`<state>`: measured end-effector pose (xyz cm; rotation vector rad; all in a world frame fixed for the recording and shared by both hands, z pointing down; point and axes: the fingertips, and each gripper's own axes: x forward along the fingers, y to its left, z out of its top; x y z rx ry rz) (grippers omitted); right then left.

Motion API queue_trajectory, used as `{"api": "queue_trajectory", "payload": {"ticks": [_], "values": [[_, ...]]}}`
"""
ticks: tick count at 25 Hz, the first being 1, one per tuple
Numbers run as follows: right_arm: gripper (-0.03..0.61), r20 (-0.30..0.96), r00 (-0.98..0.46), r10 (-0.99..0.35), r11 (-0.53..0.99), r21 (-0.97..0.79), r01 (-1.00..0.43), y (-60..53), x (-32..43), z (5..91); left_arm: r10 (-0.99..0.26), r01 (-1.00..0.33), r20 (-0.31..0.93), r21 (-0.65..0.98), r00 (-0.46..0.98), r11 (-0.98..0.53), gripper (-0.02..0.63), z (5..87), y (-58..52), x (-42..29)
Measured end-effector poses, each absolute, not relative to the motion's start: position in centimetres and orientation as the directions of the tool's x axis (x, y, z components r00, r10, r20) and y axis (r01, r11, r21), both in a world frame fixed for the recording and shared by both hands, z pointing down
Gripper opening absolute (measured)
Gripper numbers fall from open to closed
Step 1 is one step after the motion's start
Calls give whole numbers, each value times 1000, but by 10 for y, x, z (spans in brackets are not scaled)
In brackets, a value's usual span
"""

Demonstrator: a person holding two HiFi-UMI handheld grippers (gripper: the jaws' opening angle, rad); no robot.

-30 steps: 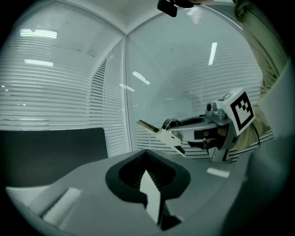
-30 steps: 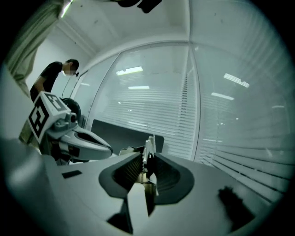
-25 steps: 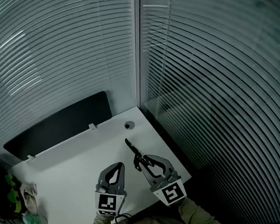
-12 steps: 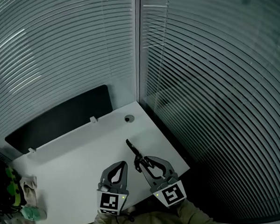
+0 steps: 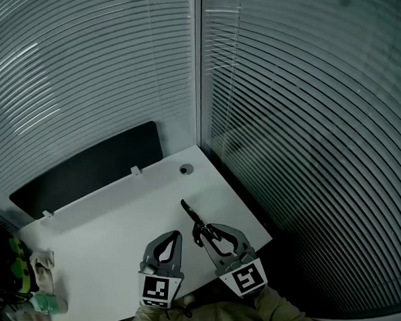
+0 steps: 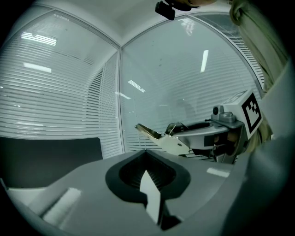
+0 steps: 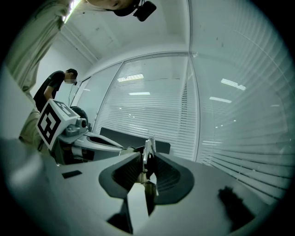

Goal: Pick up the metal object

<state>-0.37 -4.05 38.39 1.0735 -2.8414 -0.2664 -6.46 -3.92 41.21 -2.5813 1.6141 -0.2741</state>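
Observation:
The metal object [image 5: 189, 213] is a slim dark tong-like piece. My right gripper [image 5: 200, 233] is shut on it above the white table [image 5: 117, 212], near the table's right front corner. The piece sticks out past the fingertips toward the back left. In the right gripper view its thin edge [image 7: 148, 154] stands upright, clamped between the two jaws of the right gripper [image 7: 147, 161]. From the left gripper view, the piece [image 6: 159, 138] shows pale and shiny in the right gripper [image 6: 184, 140]. Beside the right one, my left gripper [image 5: 176, 235] [image 6: 146, 153] has its tips together and holds nothing.
A black panel [image 5: 86, 174] stands along the table's back edge, with a round hole [image 5: 185, 169] in the tabletop near the corner. Blinds over glass walls [image 5: 289, 127] close in the back and right. Cloth and green items [image 5: 40, 285] lie at the far left. A person [image 7: 53, 87] stands behind.
The head view has shifted slightly. Both grippers and the held metal object keep the same pose.

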Motion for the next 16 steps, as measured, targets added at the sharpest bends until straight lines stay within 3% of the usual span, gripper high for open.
{"api": "queue_trajectory", "payload": {"ticks": [16], "values": [[91,37,-750,-660,741,195,-643,-48,-9,374,-901,-889,118,-152,417,-431,6,405,-45,-71]]}}
